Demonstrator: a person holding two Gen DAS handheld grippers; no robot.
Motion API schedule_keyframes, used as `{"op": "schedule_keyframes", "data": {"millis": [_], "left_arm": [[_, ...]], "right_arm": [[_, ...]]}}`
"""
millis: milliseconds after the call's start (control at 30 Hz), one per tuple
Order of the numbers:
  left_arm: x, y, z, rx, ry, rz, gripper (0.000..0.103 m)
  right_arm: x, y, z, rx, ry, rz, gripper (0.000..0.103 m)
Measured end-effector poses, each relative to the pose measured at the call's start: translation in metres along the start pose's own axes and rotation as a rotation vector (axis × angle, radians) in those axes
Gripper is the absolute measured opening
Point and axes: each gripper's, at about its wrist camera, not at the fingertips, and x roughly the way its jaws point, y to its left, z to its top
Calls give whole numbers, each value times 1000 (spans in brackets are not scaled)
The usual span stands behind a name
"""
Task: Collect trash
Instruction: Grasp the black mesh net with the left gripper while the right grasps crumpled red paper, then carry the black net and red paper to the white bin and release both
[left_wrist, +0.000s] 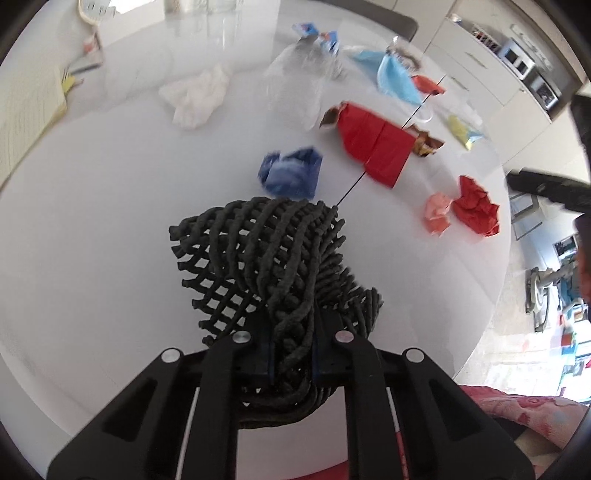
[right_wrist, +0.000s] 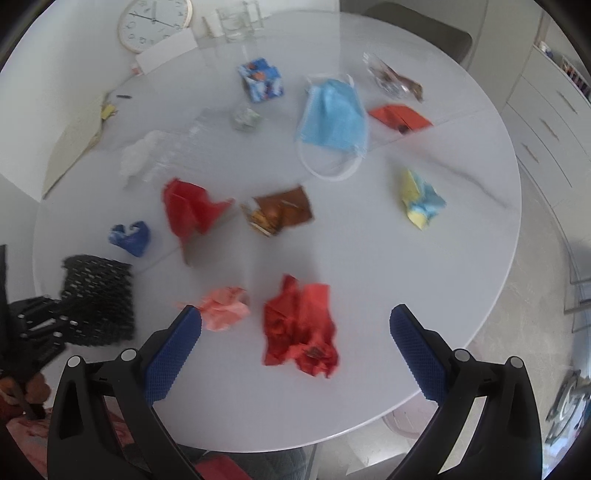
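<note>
My left gripper is shut on the rim of a black woven mesh bag, held above the white round table; the bag also shows in the right wrist view. My right gripper is open and empty, hovering over a crumpled red wrapper, with a pink paper ball by its left finger. Other trash lies scattered: a blue crumpled wrapper, red paper, a brown snack wrapper, a blue face mask, a yellow-blue wrapper.
Farther back lie a white tissue, a clear plastic bottle, a blue printed carton and an orange-red wrapper. A clock and papers sit at the far left. White cabinets stand at the right.
</note>
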Motion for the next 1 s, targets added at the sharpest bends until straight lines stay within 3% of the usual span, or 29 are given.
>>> {"op": "schedule_keyframes", "data": {"millis": [100, 267, 333, 400, 567, 633, 800, 1000], "left_arm": [[-10, 2, 5, 14, -17, -9, 12], [-20, 2, 15, 28, -26, -22, 12], [-26, 0, 21, 43, -39, -24, 12], [-34, 0, 22, 68, -51, -18, 12], [-45, -9, 34, 138, -65, -32, 12], [-46, -15, 41, 176, -67, -46, 12], [-49, -42, 57, 278, -54, -95, 12], [-58, -81, 71, 336, -94, -81, 12]], "right_arm": [[11, -8, -6, 52, 5, 34, 99], [37, -7, -9, 99, 53, 13, 90], [46, -8, -12, 121, 74, 7, 78], [50, -8, -14, 142, 90, 10, 59], [46, -11, -17, 190, 72, 43, 41], [43, -14, -19, 213, 58, 63, 27], [36, -17, -21, 240, 18, 110, 26], [11, -28, -17, 222, -63, 179, 26]]}}
